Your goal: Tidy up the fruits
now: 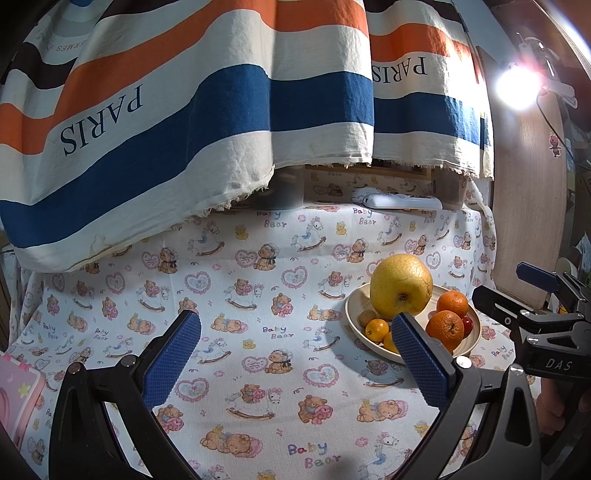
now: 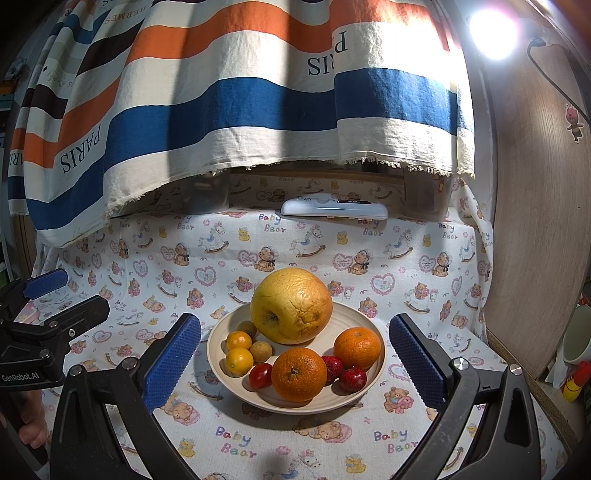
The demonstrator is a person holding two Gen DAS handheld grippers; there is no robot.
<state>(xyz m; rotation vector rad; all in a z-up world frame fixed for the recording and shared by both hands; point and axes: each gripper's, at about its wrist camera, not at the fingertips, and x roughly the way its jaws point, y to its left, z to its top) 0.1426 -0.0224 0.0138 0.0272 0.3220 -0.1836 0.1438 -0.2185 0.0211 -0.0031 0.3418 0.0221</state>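
Note:
A cream plate (image 2: 221,354) (image 1: 354,314) on the bear-print cloth holds a large yellow pomelo (image 2: 291,306) (image 1: 400,291), two oranges (image 2: 299,374) (image 2: 357,348), small yellow citrus (image 2: 239,361), brown longans (image 2: 260,350), a cherry tomato (image 2: 260,375) and two strawberries (image 2: 352,379). My right gripper (image 2: 295,369) is open and empty, its blue pads either side of the plate, just short of it. My left gripper (image 1: 295,362) is open and empty over bare cloth, left of the plate. Each gripper shows at the edge of the other's view.
A striped "PARIS" cloth (image 2: 240,103) hangs over the back. A white remote (image 2: 334,208) lies at the rear. A wooden panel (image 2: 535,221) bounds the right; a mug (image 2: 578,339) stands beyond it. A pink box (image 1: 18,391) sits at the left. A bright lamp (image 2: 493,33) glares.

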